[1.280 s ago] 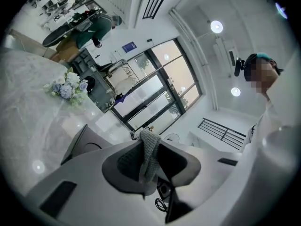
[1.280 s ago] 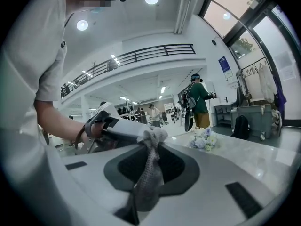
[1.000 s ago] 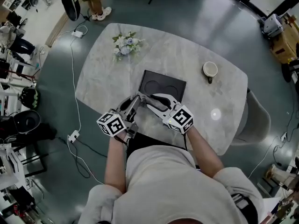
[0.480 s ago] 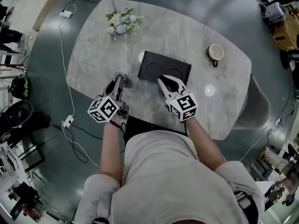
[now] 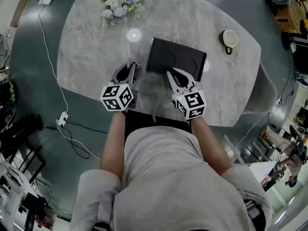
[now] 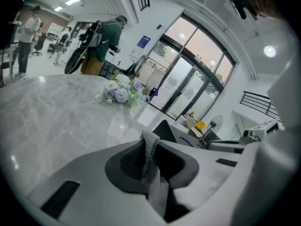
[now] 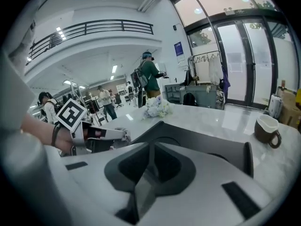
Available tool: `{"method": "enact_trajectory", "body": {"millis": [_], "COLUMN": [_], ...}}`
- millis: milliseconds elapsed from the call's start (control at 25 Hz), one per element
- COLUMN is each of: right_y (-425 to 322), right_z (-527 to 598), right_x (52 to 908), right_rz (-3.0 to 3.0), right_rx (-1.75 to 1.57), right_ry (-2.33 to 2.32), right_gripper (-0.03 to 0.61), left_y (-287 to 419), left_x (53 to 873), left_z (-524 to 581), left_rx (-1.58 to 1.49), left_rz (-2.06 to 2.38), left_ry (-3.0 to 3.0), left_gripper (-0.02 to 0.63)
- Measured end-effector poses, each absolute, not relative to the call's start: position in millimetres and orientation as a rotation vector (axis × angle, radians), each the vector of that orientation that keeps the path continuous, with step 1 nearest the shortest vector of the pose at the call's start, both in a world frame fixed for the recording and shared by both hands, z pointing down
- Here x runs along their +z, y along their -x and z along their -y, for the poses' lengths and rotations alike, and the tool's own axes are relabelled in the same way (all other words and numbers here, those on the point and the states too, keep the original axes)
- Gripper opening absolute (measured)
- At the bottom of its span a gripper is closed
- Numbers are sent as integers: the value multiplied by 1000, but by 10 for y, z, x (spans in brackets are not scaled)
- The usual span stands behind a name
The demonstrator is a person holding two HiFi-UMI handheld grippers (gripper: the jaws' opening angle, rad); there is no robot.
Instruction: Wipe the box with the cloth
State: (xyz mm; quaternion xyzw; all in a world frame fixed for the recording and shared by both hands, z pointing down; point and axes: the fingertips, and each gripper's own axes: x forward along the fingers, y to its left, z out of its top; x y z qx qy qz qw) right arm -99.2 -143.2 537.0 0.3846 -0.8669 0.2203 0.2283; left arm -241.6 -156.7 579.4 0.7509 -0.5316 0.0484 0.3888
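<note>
The black box [image 5: 176, 60] lies flat on the marble table [image 5: 86, 47], with two round recesses in its top. My left gripper [image 5: 129, 69] hovers just left of the box's near-left corner. It is shut on a small grey cloth [image 6: 150, 150], which sticks up between the jaws. In the left gripper view the box [image 6: 164, 130] shows just beyond the jaws. My right gripper [image 5: 176, 75] is at the box's near edge, shut with nothing between its jaws. From the right gripper view the box [image 7: 202, 144] fills the space ahead and the left gripper [image 7: 120, 136] is to its left.
A bunch of pale flowers [image 5: 117, 1] lies at the table's far left. A brown and white mug [image 5: 229, 38] stands to the right of the box. Cables run over the floor on the left [image 5: 53, 71]. People stand far off in the room [image 6: 101, 41].
Both grippers have come down toward the table and drawn apart. The left one, with the cloth, now sits left of the box; the right one sits at the box's near edge.
</note>
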Motion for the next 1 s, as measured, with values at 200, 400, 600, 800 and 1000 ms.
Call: {"method": "enact_trajectory", "body": {"millis": [200,400,600,800,1000], "right_y": [998,957,966,978,966], "right_z": [1423,1455,1511,1491,1505], "right_x": [5469,5509,5492,5504,5494], "right_rz": [2326,2269,2244,2226,2212], "right_rx": [686,722,748,771,788], "right_ry": [-1149,-1237,-1319,-1357,-1404], "right_gripper": [51,51,51,51,51], "left_y": [2187,2116,2078,2010,1961], "left_x": [5905,5980,5988,5969,5969], "left_z": [1643,1667,1678,1738,1830], "left_rx": [136,149,164,187,197], "left_rz": [1168,1070,1018,970,942], "left_ry": [-1992,-1978,-1989,-2017,-2029], "left_gripper": [58,58,58,58,58]}}
